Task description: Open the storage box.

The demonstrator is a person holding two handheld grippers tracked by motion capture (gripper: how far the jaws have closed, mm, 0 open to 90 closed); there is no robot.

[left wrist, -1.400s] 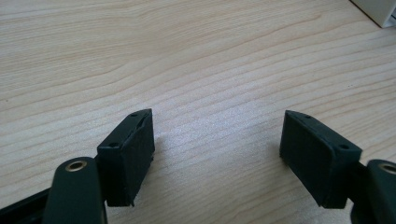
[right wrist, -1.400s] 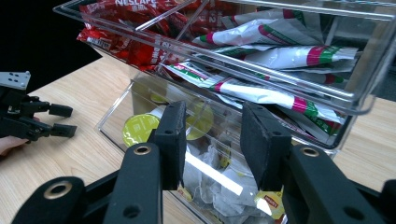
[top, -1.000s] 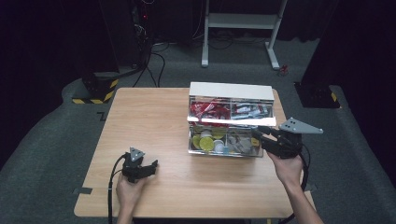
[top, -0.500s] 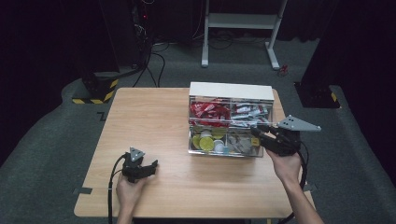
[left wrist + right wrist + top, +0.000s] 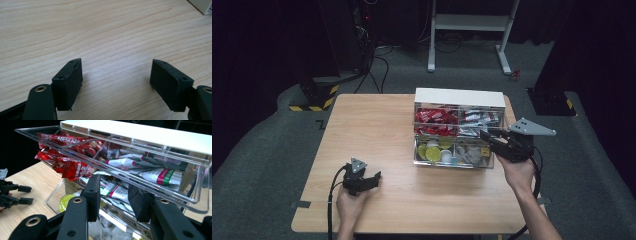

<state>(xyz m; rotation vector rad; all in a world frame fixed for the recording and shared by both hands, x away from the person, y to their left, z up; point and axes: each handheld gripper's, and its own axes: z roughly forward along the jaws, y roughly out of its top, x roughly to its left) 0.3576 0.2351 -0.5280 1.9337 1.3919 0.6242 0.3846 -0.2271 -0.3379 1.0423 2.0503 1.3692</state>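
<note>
Right tool (image 5: 113, 195) is clamped on the front edge of the upper clear drawer (image 5: 160, 192) of the sachet organiser (image 5: 459, 97) on the worktop (image 5: 377, 120). Left tool (image 5: 116, 82) rests open, empty. Next: slide that drawer straight, keeping it level.

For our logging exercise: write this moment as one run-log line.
left gripper: open, over table | right gripper: shut, at clear drawer box | upper drawer: out
</note>
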